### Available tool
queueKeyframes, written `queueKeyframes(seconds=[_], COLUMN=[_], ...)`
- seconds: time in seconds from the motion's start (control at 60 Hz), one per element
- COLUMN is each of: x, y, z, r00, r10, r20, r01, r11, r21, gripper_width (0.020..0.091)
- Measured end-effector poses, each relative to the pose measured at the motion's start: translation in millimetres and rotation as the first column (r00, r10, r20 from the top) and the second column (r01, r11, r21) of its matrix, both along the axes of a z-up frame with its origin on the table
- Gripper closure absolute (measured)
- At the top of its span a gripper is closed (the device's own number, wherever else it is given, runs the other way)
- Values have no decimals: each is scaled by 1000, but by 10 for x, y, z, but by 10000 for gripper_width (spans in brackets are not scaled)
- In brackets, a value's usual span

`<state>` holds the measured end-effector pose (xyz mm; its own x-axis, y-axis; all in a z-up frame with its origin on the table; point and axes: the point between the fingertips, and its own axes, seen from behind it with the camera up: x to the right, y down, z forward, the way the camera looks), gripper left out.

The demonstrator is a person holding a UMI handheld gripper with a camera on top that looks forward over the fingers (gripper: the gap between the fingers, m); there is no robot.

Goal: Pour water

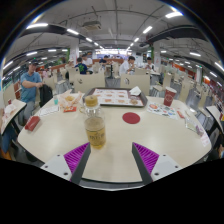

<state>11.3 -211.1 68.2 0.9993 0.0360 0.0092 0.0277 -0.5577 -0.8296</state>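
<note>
Single view, riding on the gripper [110,160]. Faces forward along both fingers, level over a round white table [150,135]. Tabletop near; large hall with people far behind.

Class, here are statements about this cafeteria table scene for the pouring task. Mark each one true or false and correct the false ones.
1. A bottle stands upright on the white table. True.
2. The tongs are shut on the bottle. False: they are open, and the bottle stands just ahead of the left finger, untouched.
3. A red round coaster lies on the table beyond the tongs. True.
4. The bottle lies on its side. False: it is upright.
5. A person is in the background. True.
</note>
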Motion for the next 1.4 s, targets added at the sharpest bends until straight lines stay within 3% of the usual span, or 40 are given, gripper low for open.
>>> queueKeyframes(seconds=[0.2, 0.317, 0.417, 0.567, 0.583, 0.767, 0.933, 1.067, 1.2, 1.4], x=[-504, -511, -481, -477, -475, -255, 234, 622, 606, 277], y=[619, 931, 1071, 1092, 1088, 1129, 1494, 1966, 2476, 2932], z=[-92, -244, -292, -308, -309, -97, 372, 827, 1078, 1098], r00=[1000, 999, 998, 997, 997, 990, 926, 748, 439, -94], r10=[-3, -40, -59, -79, -80, -106, -137, -133, -80, 19], r20=[-6, -1, 5, -13, -14, 93, 353, 651, 895, 995], r01=[4, 39, 58, 80, 81, 97, 99, 48, -57, -219], r11=[995, 992, 988, 989, 989, 991, 988, 988, 992, 975], r21=[95, 121, 143, 127, 122, 94, 122, 147, 116, -40], gripper_width=[277, 413, 588, 671, 706, 706, 706, 707, 709, 709])
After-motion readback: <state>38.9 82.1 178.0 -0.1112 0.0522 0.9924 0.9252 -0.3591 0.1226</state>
